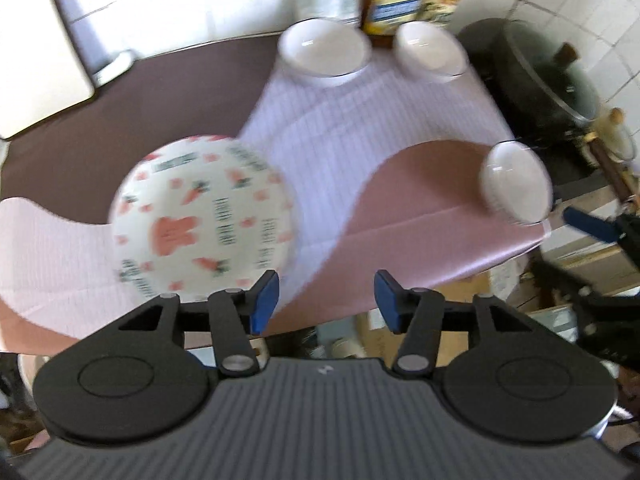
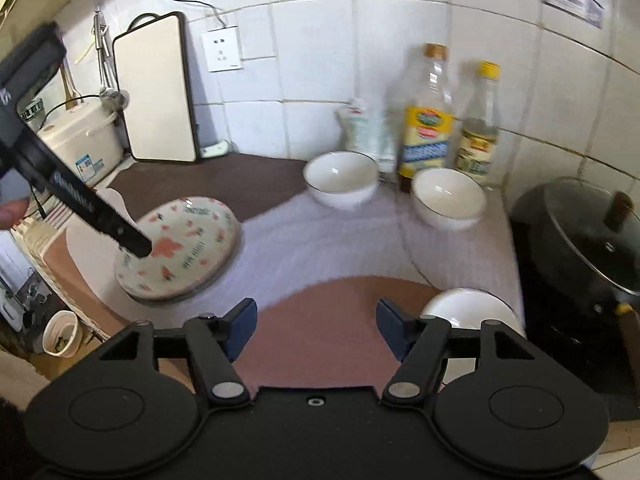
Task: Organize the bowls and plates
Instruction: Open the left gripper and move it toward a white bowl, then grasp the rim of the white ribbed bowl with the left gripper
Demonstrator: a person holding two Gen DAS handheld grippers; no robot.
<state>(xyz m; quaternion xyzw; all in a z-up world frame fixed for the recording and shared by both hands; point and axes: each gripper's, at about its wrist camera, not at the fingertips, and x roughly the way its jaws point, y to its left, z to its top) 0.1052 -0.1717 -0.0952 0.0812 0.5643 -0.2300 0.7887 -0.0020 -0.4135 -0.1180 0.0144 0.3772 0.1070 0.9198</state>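
Note:
A round plate (image 1: 204,216) printed with pink carrots and a rabbit lies on the striped cloth (image 1: 320,128), just ahead and left of my left gripper (image 1: 326,292). That gripper is open and holds nothing. Two white bowls (image 1: 324,50) (image 1: 430,50) stand at the back, and a third bowl (image 1: 514,184) sits to the right. In the right wrist view my right gripper (image 2: 316,324) is open and empty over the pink mat (image 2: 332,320). The third bowl (image 2: 472,312) is partly hidden behind its right finger. One of the left gripper's fingers (image 2: 100,216) hangs over the plate (image 2: 188,248).
Oil and vinegar bottles (image 2: 428,120) stand by the tiled wall behind the bowls. A black pot with a glass lid (image 2: 580,232) is at the right. A cutting board (image 2: 156,88) leans at the back left beside a white cooker (image 2: 80,140). The counter edge drops off near me.

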